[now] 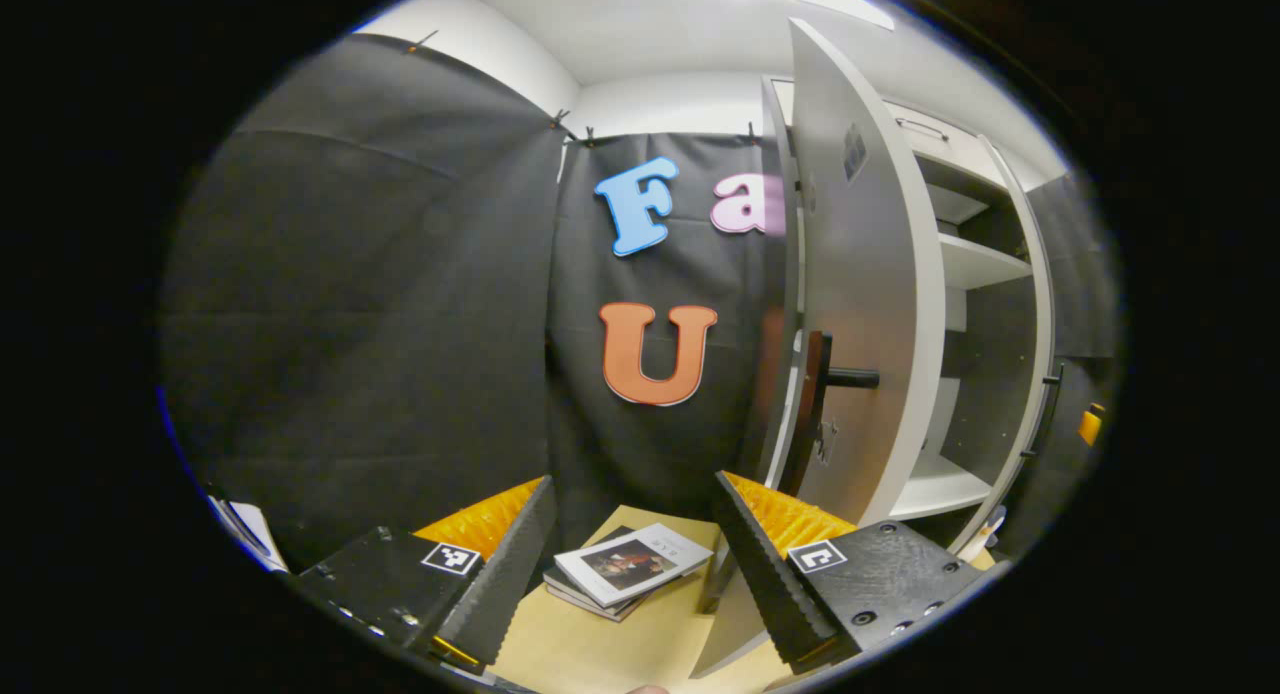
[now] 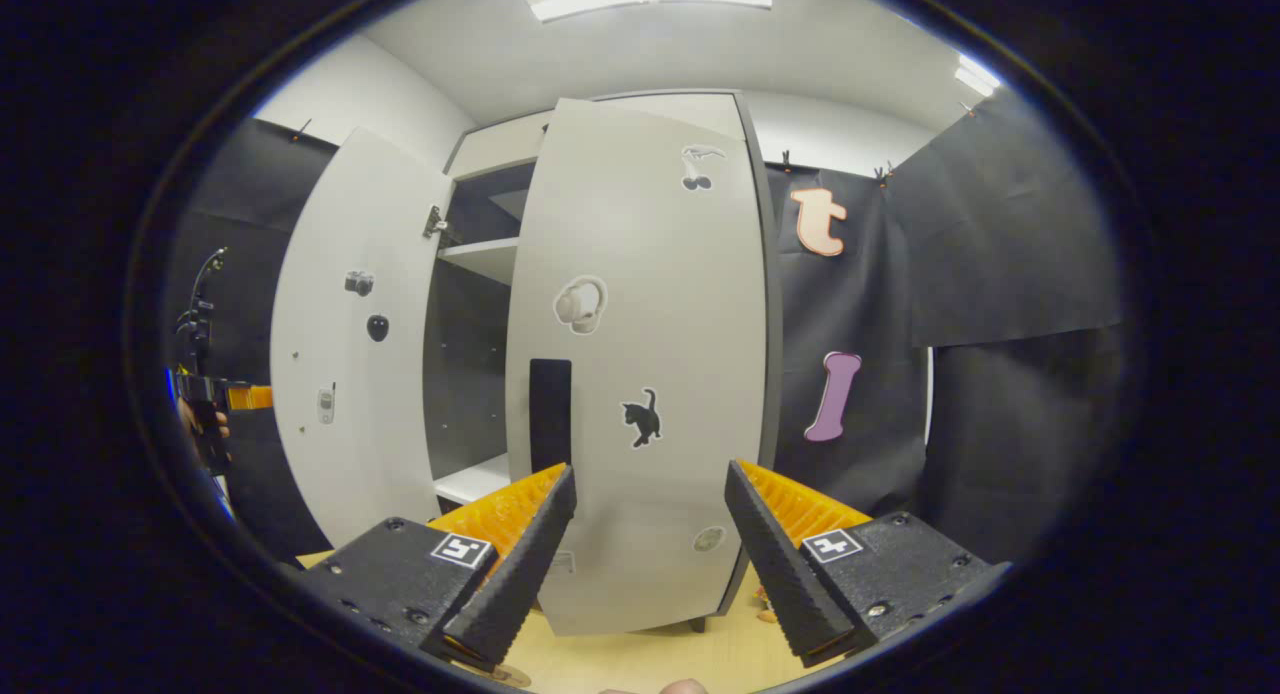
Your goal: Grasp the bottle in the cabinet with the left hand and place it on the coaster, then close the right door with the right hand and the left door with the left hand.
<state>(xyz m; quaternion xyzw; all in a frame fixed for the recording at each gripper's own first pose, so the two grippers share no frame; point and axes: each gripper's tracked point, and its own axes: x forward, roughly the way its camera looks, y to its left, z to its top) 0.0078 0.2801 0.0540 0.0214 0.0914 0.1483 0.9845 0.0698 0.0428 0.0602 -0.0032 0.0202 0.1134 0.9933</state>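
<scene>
Each hand-held gripper (image 1: 635, 564) has black bodies, orange-backed ridged fingers (image 2: 520, 564).

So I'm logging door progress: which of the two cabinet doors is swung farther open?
The left door, with the black knob: it stands swung wide, while the right door, with the cat sticker, covers most of the cabinet opening.

The left gripper (image 1: 635, 564) shows at the bottom of the frame with its fingers spread apart and nothing between them. Beyond them a small stack of books (image 1: 625, 571) lies on the pale bench (image 1: 640, 644). At right, the cabinet's (image 1: 975, 264) left door (image 1: 865, 294) stands open, white shelves visible behind it.
</scene>
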